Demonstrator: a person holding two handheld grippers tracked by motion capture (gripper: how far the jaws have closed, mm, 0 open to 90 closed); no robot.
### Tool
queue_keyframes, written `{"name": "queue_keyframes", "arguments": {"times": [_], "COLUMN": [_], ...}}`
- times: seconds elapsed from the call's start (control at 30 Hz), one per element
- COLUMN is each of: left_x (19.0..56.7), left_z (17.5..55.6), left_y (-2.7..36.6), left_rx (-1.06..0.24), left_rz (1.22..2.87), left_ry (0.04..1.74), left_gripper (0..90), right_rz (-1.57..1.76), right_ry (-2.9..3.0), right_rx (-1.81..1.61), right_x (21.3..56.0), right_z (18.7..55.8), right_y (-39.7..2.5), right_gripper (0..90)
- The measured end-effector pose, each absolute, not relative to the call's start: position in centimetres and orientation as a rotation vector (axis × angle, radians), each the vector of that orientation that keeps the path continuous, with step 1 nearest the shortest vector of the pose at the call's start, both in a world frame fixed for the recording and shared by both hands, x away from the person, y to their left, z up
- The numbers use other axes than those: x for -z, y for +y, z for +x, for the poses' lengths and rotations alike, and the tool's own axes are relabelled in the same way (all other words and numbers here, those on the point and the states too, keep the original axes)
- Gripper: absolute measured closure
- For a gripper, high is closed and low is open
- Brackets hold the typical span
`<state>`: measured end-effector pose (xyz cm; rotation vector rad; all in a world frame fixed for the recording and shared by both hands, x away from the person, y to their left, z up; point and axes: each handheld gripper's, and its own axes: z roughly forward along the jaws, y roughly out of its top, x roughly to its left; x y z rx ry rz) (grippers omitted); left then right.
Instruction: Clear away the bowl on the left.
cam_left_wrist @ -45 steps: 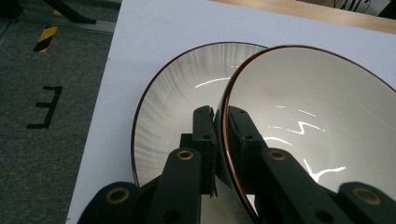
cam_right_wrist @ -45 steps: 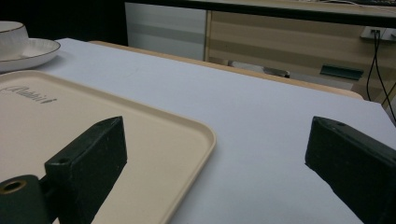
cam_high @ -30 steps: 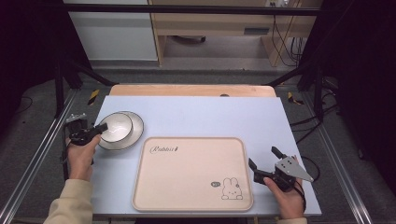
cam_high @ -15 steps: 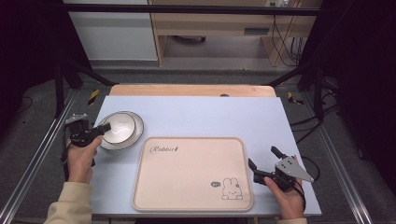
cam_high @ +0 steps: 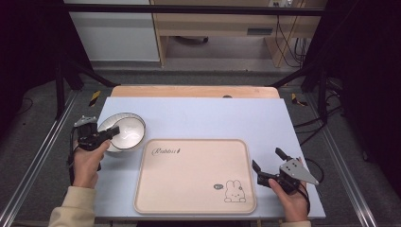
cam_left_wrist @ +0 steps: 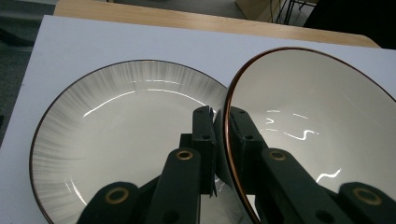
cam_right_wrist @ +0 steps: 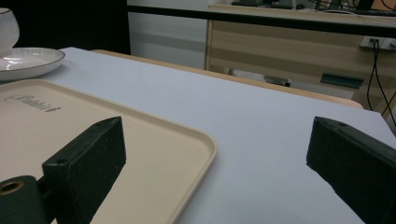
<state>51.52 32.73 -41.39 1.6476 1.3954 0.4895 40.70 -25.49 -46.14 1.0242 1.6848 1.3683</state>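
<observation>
Bowl [cam_left_wrist: 308, 126] rim between left jaws

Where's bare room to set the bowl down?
The tray is bare apart from its printed rabbit. The blue table lies free behind the tray, over to its right edge. Crowded: the left, where the left tool grips the bowl tilted over the plate. The right tool sits at the tray's right edge.

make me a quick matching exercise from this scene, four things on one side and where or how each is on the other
Things:
1. bowl
2. plate
3. tray
4. right gripper

States:
A. lies flat mid-table, a rabbit drawn in one corner
B. open, beside the tray's right edge
C. rim clamped in the left gripper, tilted
D. on the table under the bowl

Pairs: 1-C, 2-D, 3-A, 4-B
</observation>
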Motion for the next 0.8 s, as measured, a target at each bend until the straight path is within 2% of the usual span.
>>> {"name": "queue_keyframes", "arguments": {"times": [0.8], "left_x": [40.8], "left_z": [51.2], "left_y": [30.1], "left_rx": [-0.473], "left_rz": [1.71], "left_ry": [1.318], "left_gripper": [82.0], "right_rz": [1.001], "right_ry": [1.675], "right_rx": [-1.371], "right_x": [46.0], "right_z": [40.6], "right_y": [-25.6], "right_gripper": [4.5]}}
